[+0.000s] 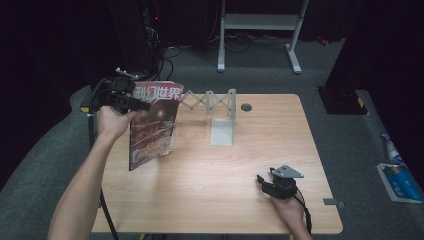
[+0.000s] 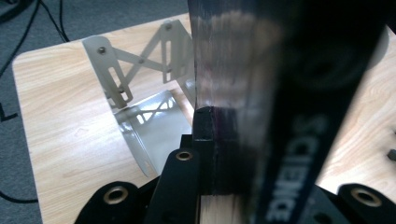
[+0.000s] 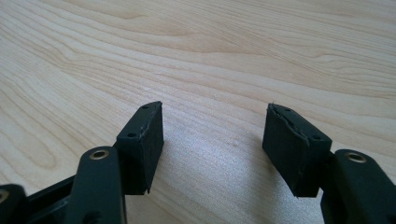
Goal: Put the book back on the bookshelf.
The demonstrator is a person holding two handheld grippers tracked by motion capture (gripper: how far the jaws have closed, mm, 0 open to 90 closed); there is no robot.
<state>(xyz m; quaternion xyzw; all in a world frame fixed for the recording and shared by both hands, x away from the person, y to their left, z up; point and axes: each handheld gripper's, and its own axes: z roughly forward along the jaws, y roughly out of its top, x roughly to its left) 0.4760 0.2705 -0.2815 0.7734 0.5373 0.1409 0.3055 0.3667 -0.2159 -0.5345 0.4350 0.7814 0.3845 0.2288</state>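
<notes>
Magazine (image 1: pixel 152 125) hangs upright above table's left edge, clamped at top edge by left gripper (image 1: pixel 131 102), jaws pinched tight on it. We judge goal: slot into folding metal rack (image 1: pixel 220 112) near table's far edge. We keep spine vertical, approach slowly, align with gap. Right gripper (image 1: pixel 276 184) rests near front right corner, jaws apart, empty.

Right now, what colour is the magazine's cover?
Dark red with white title lettering on the magazine, clearest in the high view.
</notes>
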